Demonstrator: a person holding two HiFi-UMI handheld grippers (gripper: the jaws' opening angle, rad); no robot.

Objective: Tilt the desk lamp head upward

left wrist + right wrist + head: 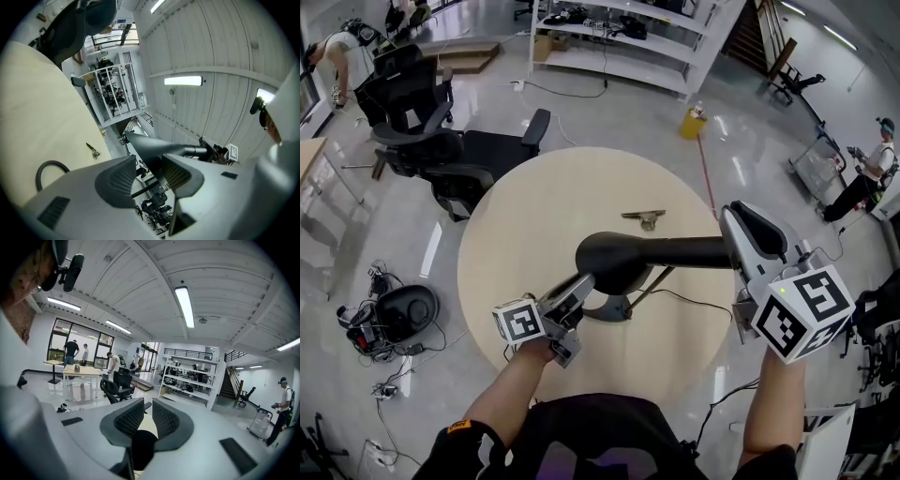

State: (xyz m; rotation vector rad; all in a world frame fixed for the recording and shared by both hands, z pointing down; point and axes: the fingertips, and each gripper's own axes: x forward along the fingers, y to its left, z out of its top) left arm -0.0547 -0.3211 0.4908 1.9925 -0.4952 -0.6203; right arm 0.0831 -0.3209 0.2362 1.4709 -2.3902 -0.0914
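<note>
While nipping lamp head (614,260) with left gripper (579,289), lamp arm (694,251) with right gripper (741,221), risks shallow hold slipping mid-tilt.

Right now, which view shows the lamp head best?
Head view: the whole lamp head from above. Left gripper view shows only part of it between its jaws; right gripper view shows none, just the lamp arm between its jaws.

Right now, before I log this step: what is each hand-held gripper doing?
Left hand-held gripper: closed on the lamp head.
Right hand-held gripper: closed on the lamp arm.
</note>
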